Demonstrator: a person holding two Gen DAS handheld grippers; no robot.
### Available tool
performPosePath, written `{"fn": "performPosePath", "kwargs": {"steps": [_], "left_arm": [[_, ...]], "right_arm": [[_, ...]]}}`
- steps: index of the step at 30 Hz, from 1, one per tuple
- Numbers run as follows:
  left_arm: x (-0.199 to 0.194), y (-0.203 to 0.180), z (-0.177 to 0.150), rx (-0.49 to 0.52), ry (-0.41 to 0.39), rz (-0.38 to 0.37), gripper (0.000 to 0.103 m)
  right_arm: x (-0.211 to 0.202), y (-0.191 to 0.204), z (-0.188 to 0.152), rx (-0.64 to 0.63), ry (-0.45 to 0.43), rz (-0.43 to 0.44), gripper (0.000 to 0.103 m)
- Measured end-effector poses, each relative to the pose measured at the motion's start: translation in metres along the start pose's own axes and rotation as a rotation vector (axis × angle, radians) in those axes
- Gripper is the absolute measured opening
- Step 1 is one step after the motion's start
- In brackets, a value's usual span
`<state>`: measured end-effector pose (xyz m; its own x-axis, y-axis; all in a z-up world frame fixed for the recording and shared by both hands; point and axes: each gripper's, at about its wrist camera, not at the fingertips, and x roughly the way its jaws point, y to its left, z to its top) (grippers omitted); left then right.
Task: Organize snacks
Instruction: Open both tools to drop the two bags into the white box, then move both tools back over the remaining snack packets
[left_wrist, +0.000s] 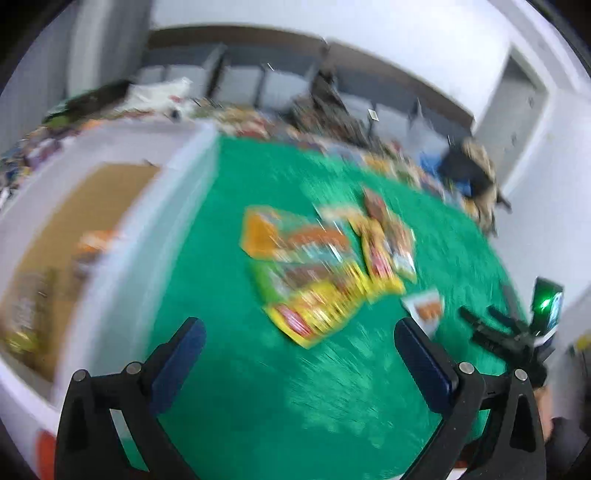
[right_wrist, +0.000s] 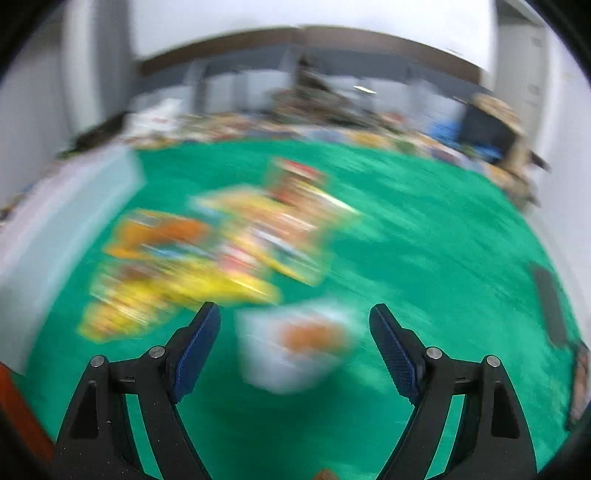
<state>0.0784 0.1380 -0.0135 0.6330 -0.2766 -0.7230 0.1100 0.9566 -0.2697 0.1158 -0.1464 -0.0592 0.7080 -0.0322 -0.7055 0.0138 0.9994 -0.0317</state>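
Observation:
Both views are motion-blurred. A pile of snack packets (left_wrist: 321, 266), yellow, orange and green, lies on a green cloth (left_wrist: 258, 387); it also shows in the right wrist view (right_wrist: 207, 251). A small white packet with an orange picture (left_wrist: 424, 306) lies apart at the pile's near right. In the right wrist view this white packet (right_wrist: 295, 347) lies just ahead, between the fingers of my right gripper (right_wrist: 295, 332), which is open and empty. My left gripper (left_wrist: 299, 343) is open and empty above the cloth, short of the pile. The right gripper (left_wrist: 498, 332) shows at the right of the left view.
A white box (left_wrist: 110, 266) with a brown bottom stands at the left of the cloth and holds a few packets (left_wrist: 92, 247). Its white wall also shows in the right view (right_wrist: 55, 221). More packets and clutter (left_wrist: 258, 122) line the cloth's far edge.

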Motion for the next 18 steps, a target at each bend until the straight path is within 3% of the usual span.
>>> {"fn": "performPosePath", "kwargs": {"steps": [3, 7, 14, 18], "left_arm": [[0.043, -0.026, -0.016, 0.031, 0.057, 0.023, 0.101], [0.086, -0.031, -0.032, 0.044, 0.090, 0.114, 0.101], [0.117, -0.027, -0.034, 0.078, 0.090, 0.228, 0.101], [0.122, -0.024, -0.035, 0.088, 0.083, 0.251, 0.103]], "right_arm": [[0.011, -0.075, -0.033, 0.076, 0.061, -0.147, 0.086], [0.008, -0.129, -0.052, 0.146, 0.083, -0.219, 0.086], [0.035, -0.155, -0.042, 0.212, 0.118, -0.176, 0.085], [0.025, -0.156, -0.053, 0.221, 0.104, -0.153, 0.087]]}}
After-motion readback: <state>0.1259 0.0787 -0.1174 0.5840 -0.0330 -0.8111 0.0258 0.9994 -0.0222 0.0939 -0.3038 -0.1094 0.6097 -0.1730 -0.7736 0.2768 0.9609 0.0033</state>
